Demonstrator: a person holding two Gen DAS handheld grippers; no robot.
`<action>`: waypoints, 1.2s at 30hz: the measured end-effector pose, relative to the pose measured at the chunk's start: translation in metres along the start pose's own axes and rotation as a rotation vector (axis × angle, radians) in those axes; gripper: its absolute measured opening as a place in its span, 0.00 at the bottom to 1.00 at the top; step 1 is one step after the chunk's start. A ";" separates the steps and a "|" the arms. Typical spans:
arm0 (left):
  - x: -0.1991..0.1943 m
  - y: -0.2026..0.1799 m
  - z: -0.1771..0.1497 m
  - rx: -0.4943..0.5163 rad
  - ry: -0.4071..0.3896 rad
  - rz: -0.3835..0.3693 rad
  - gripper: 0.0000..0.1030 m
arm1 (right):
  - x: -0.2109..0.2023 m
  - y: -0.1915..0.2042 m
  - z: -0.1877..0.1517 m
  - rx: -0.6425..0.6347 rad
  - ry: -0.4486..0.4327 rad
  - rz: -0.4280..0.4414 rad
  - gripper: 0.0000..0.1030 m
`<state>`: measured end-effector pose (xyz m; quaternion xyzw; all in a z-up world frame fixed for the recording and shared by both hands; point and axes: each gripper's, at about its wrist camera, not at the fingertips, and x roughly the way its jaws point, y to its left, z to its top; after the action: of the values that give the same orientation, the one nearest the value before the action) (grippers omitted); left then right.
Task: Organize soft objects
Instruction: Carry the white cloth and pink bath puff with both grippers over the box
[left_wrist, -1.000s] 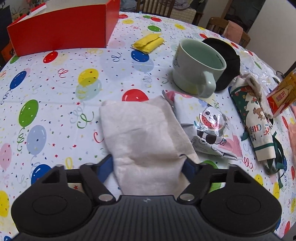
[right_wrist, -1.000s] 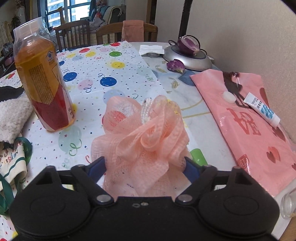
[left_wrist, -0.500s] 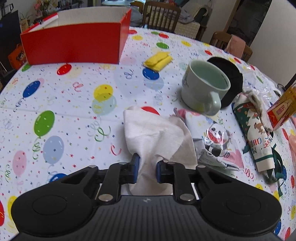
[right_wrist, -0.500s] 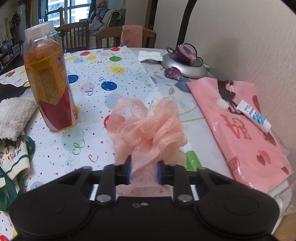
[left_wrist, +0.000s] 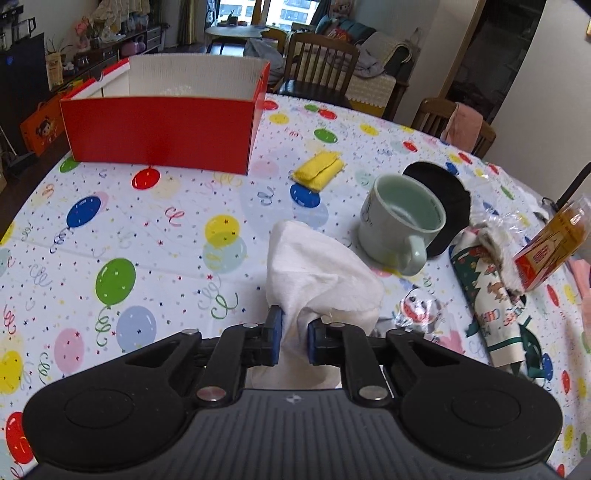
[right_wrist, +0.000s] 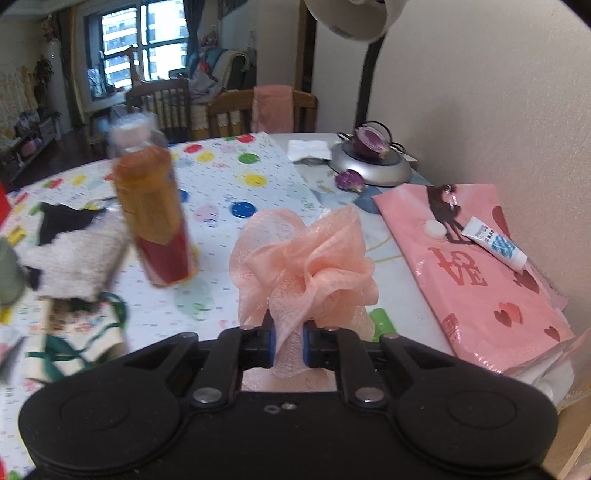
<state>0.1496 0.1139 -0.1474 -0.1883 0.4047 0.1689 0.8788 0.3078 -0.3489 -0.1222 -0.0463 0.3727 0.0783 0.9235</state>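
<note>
Left gripper (left_wrist: 294, 334): jaws drawn nearly together on a bunched fold of the white cloth (left_wrist: 317, 269). The rest of the cloth billows up and forward of the blue pads (left_wrist: 274, 328), apparently lifted clear of the balloon-print tablecloth (left_wrist: 147, 236). A pinch at one gathered edge suits limp fabric, which offers no firm body to span. Just ahead and to the right of the gripper stands a pale green mug (left_wrist: 400, 227), with a black cloth (left_wrist: 448, 192) behind it. Further right lie a Christmas-print cloth (left_wrist: 491, 306) and a tilted orange bottle (left_wrist: 550, 247). Ahead, beyond the held cloth, lies a folded yellow cloth (left_wrist: 318, 170). Far ahead and to the left stands the open red box (left_wrist: 159, 133), the likely receptacle for soft items.

Right gripper (right_wrist: 288, 341): jaws closed to a narrow gap on the pink mesh bath pouf (right_wrist: 306, 269), squeezing its base so that the ruffles spread above and ahead of the pads. The mesh compresses readily, hence the tight closure. To the left of this gripper are the orange bottle (right_wrist: 155, 218), blurred, and a beige knitted cloth (right_wrist: 74, 258). To the right lies a pink bag (right_wrist: 476, 266) with a small tube (right_wrist: 493, 243) on it.

Judgement: both soft items appear grasped and ready for carriage to the box.
</note>
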 end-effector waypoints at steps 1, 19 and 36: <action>-0.003 0.000 0.001 0.000 -0.005 -0.006 0.13 | -0.006 0.003 0.000 -0.005 -0.005 0.013 0.11; -0.065 0.015 0.048 0.007 -0.089 -0.084 0.13 | -0.102 0.103 0.036 -0.152 -0.133 0.266 0.11; -0.095 0.073 0.116 0.067 -0.168 -0.090 0.13 | -0.122 0.249 0.084 -0.269 -0.148 0.487 0.11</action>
<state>0.1328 0.2183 -0.0184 -0.1619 0.3261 0.1310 0.9221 0.2336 -0.1055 0.0163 -0.0717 0.2905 0.3497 0.8878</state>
